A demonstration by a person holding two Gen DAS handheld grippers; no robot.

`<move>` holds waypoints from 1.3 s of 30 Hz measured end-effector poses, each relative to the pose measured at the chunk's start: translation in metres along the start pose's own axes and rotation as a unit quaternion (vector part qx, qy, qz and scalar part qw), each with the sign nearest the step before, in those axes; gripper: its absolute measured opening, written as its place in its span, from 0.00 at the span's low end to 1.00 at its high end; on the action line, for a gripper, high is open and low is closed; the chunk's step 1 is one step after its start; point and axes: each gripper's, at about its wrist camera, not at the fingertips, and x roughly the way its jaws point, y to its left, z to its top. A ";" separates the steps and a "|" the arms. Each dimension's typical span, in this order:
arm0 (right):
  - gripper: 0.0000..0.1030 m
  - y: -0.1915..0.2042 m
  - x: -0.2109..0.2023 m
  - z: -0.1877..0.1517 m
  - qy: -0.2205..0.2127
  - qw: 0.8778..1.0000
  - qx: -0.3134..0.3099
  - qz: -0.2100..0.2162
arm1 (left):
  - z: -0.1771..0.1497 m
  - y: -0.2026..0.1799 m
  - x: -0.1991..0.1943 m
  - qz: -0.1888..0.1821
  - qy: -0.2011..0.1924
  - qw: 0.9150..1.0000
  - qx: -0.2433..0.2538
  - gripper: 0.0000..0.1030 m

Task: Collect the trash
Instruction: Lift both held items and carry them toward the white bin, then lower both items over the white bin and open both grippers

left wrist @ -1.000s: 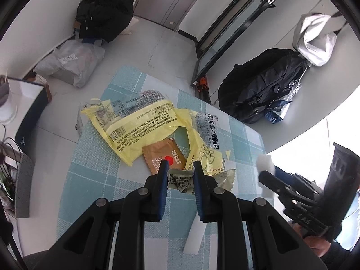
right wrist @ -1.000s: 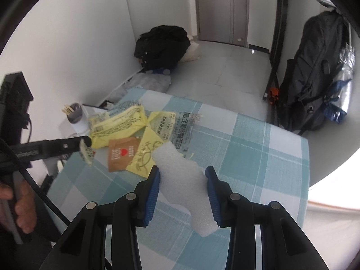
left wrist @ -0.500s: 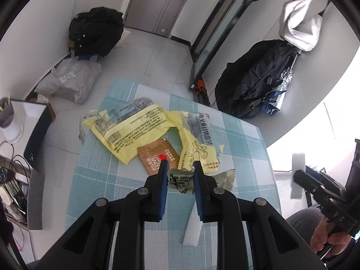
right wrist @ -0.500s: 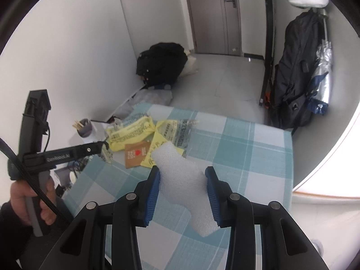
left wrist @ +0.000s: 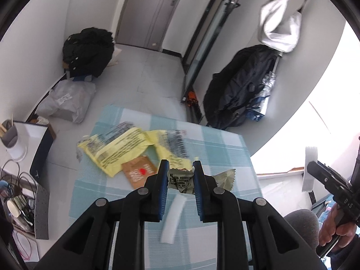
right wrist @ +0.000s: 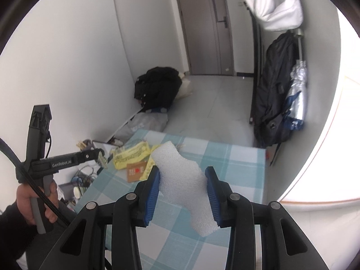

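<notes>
A: Above the checked tablecloth (left wrist: 225, 148), left gripper (left wrist: 180, 175) is clamped on a crumpled grey-green wrapper (left wrist: 182, 181), lifted clear of the cloth. One torn end of the wrapper sticks out past the right finger.

B: And the right gripper (right wrist: 182, 180)?

A: Pinching a white foam piece (right wrist: 180, 175) between its blue pads, both sides pressing in. Foam stands up above the fingertips and hangs below them too, held over the table.

B: What's left on the cloth?

A: Yellow printed bag (left wrist: 119, 146) crumpled at the far left part, a second yellow scrap (left wrist: 173, 155) beside it, a brown sachet (left wrist: 138, 173) with a red dot just touching the bag's near edge. A white foam strip (left wrist: 174, 219) lies near, seen between the left fingers.

B: Surroundings?

A: Black backpack (right wrist: 274, 94) against the right wall, dark bag (right wrist: 157, 90) on the floor by the far left wall, grey door (right wrist: 202, 27) behind. A hand (right wrist: 33, 200) grips the left tool's handle.
</notes>
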 end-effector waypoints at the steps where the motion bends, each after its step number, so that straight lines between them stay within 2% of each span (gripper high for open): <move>1: 0.38 -0.005 -0.005 0.001 -0.005 1.000 0.003 -0.002 | 0.001 -0.006 -0.001 -0.003 0.000 1.000 0.005 0.16; 7: 0.38 -0.035 -0.039 0.001 -0.036 0.999 0.025 -0.018 | 0.007 -0.049 0.001 -0.021 0.000 0.999 0.038 0.16; 13: 0.38 -0.084 -0.082 -0.004 -0.064 0.995 0.057 -0.058 | 0.012 -0.100 -0.003 -0.053 -0.009 0.996 0.075 0.16; 19: 0.38 -0.135 -0.124 -0.024 -0.083 0.987 0.099 -0.100 | 0.017 -0.151 0.003 -0.075 -0.009 0.991 0.114 0.16; 24: 0.38 -0.174 -0.143 -0.051 -0.081 0.978 0.146 -0.126 | 0.018 -0.190 0.016 -0.103 0.004 0.985 0.134 0.16; 31: 0.38 -0.217 -0.158 -0.100 -0.056 0.964 0.198 -0.168 | 0.010 -0.252 0.050 -0.140 0.039 0.974 0.175 0.16; 39: 0.38 -0.266 -0.154 -0.156 -0.027 0.940 0.287 -0.184 | -0.018 -0.308 0.110 -0.161 0.113 0.952 0.233 0.16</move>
